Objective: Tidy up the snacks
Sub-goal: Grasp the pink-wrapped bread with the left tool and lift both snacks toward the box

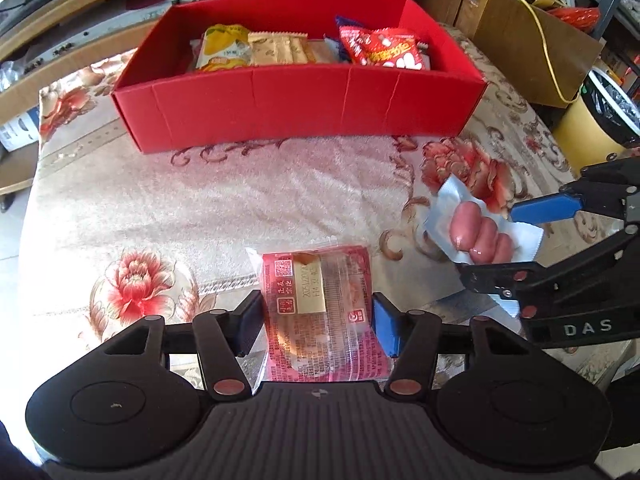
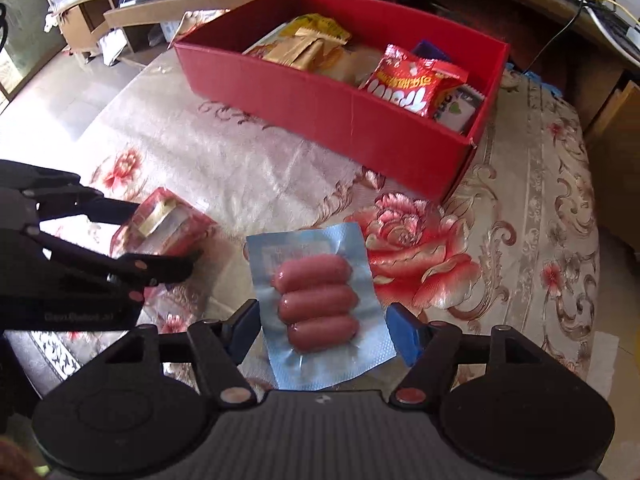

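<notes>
My left gripper (image 1: 318, 324) is shut on a red and clear snack packet (image 1: 320, 280) just above the floral cloth; a pad presses each side. To its right, my right gripper (image 1: 508, 240) is shut on a blue vacuum pack of three pink sausages (image 1: 480, 232). In the right wrist view that sausage pack (image 2: 320, 300) lies flat between the right gripper (image 2: 324, 332) pads, and the left gripper (image 2: 160, 236) holds the red packet (image 2: 164, 220) at the left. Behind both stands a red box (image 1: 296, 104) holding several snack bags, among them a yellow bag (image 1: 224, 46) and a red bag (image 1: 384, 48).
A floral cloth (image 1: 240, 200) covers the table. A cardboard box (image 1: 532, 40) and a yellow bin (image 1: 592, 128) stand off the table's far right. Wooden shelving (image 2: 160, 12) runs behind the red box (image 2: 320, 104). Bare cloth lies between the grippers and the box.
</notes>
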`<state>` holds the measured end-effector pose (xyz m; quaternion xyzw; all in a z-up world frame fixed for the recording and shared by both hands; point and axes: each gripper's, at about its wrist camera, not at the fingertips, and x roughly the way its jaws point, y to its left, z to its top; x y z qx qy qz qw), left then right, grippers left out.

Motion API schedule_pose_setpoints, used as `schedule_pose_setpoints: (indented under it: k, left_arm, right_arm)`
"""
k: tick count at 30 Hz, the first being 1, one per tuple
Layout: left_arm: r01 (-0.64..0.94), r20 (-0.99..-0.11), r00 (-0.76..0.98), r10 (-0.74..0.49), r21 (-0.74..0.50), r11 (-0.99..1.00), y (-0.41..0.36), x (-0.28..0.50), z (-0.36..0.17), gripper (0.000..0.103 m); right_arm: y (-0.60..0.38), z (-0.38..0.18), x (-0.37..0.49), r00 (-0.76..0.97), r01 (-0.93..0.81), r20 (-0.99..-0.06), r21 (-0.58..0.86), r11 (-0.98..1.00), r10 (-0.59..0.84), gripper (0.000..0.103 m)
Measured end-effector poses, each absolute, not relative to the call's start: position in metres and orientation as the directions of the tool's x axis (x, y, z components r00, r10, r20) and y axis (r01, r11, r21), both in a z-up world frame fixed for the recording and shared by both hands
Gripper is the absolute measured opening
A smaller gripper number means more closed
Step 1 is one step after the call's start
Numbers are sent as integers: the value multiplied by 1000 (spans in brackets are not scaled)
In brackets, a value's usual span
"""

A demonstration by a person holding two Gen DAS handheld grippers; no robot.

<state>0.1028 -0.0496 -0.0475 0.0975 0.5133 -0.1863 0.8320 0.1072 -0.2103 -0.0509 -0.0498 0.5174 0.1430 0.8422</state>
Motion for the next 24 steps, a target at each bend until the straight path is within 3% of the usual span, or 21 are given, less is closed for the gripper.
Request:
schedule_pose_setpoints:
  k: [24]
  left_arm:
    - [392,-859,462,-220,-25,920,-56,111,-30,64]
  right_arm:
    - [-210,-34,124,484,-263,-856,57,963,182,64]
